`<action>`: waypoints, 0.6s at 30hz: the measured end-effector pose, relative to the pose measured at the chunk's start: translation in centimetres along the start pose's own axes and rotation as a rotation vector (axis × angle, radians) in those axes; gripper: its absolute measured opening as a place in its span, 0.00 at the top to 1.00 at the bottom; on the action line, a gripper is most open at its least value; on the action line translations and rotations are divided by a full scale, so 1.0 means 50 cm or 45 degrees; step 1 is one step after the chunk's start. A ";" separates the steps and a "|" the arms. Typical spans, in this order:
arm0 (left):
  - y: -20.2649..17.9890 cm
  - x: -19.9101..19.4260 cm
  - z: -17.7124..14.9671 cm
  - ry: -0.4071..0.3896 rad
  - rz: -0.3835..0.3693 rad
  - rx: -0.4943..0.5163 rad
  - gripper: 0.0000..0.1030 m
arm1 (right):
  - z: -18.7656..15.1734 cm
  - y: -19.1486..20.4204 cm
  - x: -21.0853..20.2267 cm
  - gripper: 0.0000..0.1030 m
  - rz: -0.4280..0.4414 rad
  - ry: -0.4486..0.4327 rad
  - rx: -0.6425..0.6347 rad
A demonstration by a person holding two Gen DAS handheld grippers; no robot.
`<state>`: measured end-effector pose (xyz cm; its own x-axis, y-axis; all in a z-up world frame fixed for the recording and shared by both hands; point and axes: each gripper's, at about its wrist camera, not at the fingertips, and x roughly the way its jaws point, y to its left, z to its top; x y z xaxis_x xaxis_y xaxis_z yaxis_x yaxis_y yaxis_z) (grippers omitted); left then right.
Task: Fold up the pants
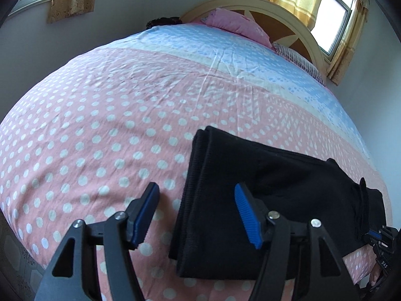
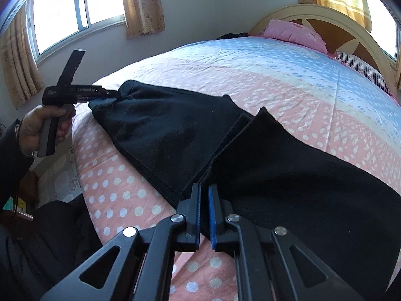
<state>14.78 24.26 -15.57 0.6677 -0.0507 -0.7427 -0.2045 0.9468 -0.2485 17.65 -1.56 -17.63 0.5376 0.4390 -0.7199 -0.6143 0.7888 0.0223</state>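
Left gripper (image 1: 196, 207) is angled down over the folded end of the black pants (image 1: 263, 195), jaws released, nothing pinched. Right gripper (image 2: 204, 202) is tilted down too, clenched on the pants' near edge. One pair of pants, 2 grippers, 2 pillows are counted. Pants are laid across a polka-dot bedsheet (image 1: 100, 125); curtained windows are seen behind.

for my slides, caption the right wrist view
Right gripper shut on the black pants on a polka-dot bed; left gripper at their far end.
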 end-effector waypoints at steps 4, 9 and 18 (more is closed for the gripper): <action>-0.007 -0.002 -0.002 0.007 -0.002 0.025 0.34 | 0.000 0.010 -0.009 0.67 0.014 -0.004 -0.031; 0.003 0.002 0.003 0.008 -0.026 0.002 0.33 | -0.024 -0.001 -0.066 0.58 0.037 -0.060 -0.043; 0.003 0.017 0.011 0.002 -0.062 -0.017 0.35 | -0.061 -0.070 -0.128 0.58 0.031 -0.180 0.161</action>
<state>15.68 24.54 -15.89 0.6759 -0.0975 -0.7305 -0.1814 0.9387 -0.2931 14.61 -8.46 -15.19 0.6050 0.5074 -0.6136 -0.5553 0.8212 0.1315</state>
